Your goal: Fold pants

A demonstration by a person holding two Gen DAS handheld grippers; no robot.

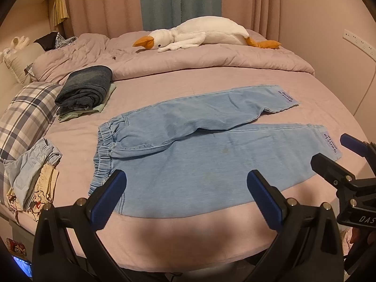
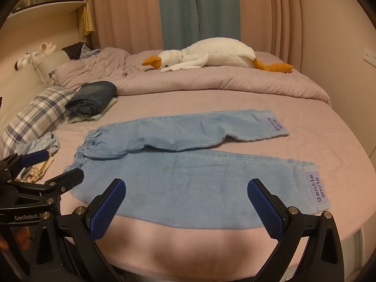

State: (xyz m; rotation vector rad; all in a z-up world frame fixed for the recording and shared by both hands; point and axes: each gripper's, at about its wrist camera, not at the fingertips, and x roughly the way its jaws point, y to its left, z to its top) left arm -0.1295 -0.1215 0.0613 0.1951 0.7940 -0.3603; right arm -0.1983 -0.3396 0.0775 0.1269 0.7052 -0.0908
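The pants [image 1: 199, 145] lie flat on the bed [image 1: 211, 235], waistband toward the plaid pillow [image 1: 25, 115], legs spread in a narrow V with labelled cuffs at the right. Both grippers hover at the near edge, touching nothing: the left gripper [image 1: 186, 188] has its jaws spread wide and empty, and so does the right gripper [image 2: 186, 195]. The light denim looks soft and limp, light enough to lift by pinching, though it will likely sag and crease if held at one point only. Sensible holds seem to be the near waistband corner [image 1: 94, 185] for the left and the near cuff [image 2: 317, 190] for the right, carrying the near leg over the far one. A folded stack [image 1: 87, 91] sits well apart.
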